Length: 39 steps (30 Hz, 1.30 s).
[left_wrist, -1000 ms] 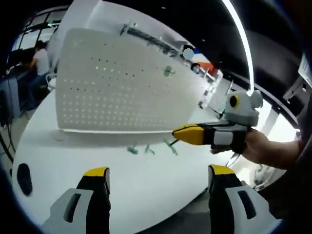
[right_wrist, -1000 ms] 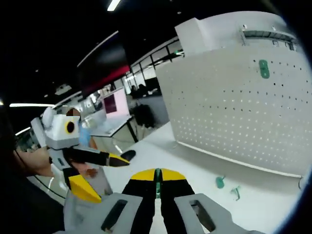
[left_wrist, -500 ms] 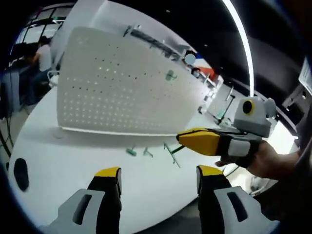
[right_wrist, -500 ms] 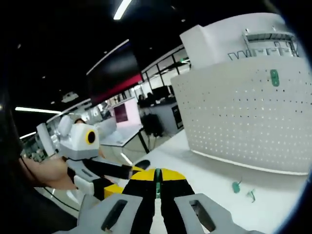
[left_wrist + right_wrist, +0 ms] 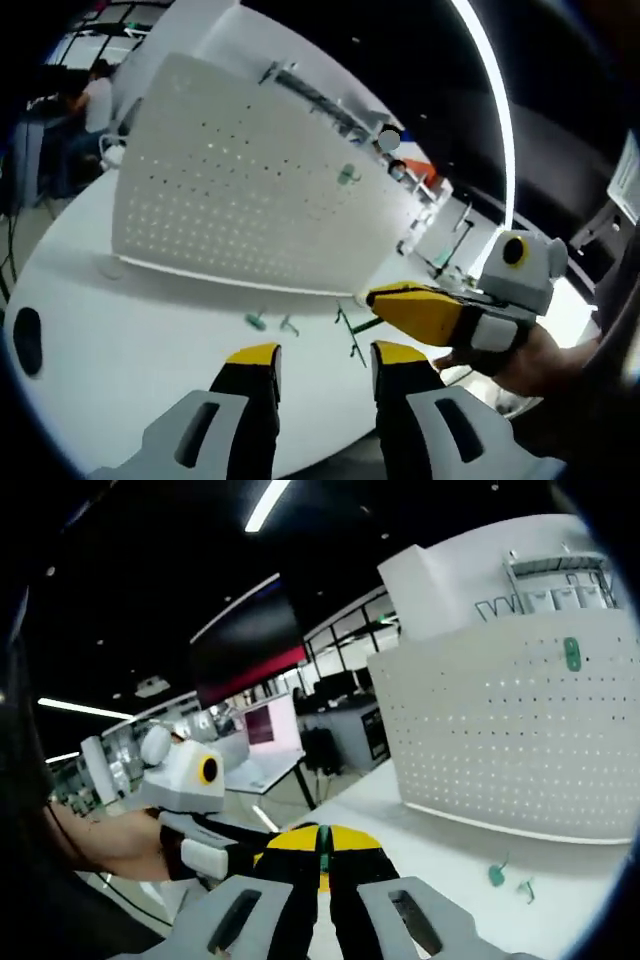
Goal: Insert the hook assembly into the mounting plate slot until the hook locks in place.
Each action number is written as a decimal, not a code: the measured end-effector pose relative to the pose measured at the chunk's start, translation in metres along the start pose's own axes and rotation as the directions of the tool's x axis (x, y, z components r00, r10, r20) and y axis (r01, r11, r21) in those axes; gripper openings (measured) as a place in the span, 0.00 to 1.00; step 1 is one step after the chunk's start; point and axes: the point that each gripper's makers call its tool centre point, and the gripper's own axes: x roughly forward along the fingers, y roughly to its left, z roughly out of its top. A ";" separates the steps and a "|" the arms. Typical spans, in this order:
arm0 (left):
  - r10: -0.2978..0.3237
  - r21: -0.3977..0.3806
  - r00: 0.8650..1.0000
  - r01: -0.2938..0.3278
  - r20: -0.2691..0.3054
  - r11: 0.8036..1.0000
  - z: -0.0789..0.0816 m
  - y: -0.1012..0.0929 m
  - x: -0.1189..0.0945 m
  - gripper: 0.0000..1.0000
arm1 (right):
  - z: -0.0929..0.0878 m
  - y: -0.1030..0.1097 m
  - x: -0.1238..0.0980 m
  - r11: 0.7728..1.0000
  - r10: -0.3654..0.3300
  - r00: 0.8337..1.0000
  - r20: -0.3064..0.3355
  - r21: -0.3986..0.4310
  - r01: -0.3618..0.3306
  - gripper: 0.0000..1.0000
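Note:
A white pegboard plate stands upright on the white table, with one green hook hung in it. Two small green pieces lie on the table in front of it. My right gripper comes in from the right, shut on a thin green hook assembly held just above the table. My left gripper is open with nothing between its fingers. In the right gripper view, my right gripper pinches a green sliver, with the pegboard, its hung hook and the loose pieces to the right.
A black oval object lies near the table's left edge. A metal rack sits on a white box behind the pegboard. A person sits far left. The left gripper's body and a hand are close on the left.
My left gripper's jaws have drawn much closer together, still apart. The right gripper, holding the green hook, has come nearer to the left one. Both cameras shifted.

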 end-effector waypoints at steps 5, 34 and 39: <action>-0.022 -0.025 1.000 0.022 0.021 0.999 0.004 -0.004 -0.002 0.27 | 0.003 0.003 0.000 1.000 0.000 1.000 0.013 -0.015 0.000 0.00; -0.051 0.030 0.999 0.051 0.006 0.998 0.010 -0.014 -0.002 0.02 | 0.001 0.006 0.002 0.996 -0.006 1.000 -0.005 -0.088 0.006 0.01; -0.032 0.068 0.999 0.031 0.012 0.997 0.014 -0.013 -0.003 0.01 | 0.001 0.005 0.002 0.997 -0.010 1.000 -0.012 -0.074 0.009 0.01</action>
